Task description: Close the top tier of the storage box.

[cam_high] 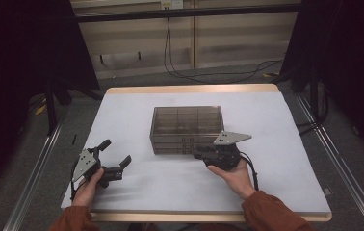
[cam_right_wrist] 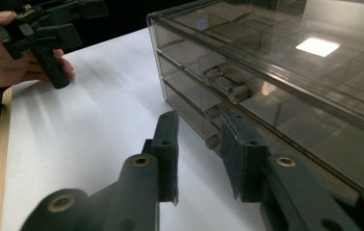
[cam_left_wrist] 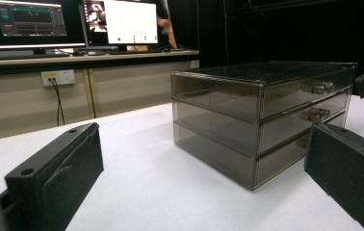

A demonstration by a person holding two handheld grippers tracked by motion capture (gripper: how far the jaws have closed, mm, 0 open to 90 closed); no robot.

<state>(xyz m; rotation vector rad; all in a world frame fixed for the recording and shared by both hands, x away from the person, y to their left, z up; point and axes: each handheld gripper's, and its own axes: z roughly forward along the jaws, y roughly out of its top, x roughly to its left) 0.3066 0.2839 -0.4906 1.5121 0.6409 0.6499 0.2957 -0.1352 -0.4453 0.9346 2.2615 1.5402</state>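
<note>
Where it sits, the drawer box [cam_high: 186,129] looks smoky — clear, three-tiered.

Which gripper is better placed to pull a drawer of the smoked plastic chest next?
Right. The right gripper sits at the drawer chest front, jaws open beside the knobs; the left gripper rests apart on the table.

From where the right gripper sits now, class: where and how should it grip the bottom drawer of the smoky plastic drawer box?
Probably the bottom drawer's knob, from the box's front. It is the drawer's one protruding part, and the right gripper already faces it, jaws open either side, not touching. The drawer box has flat, smooth fronts otherwise.
</note>
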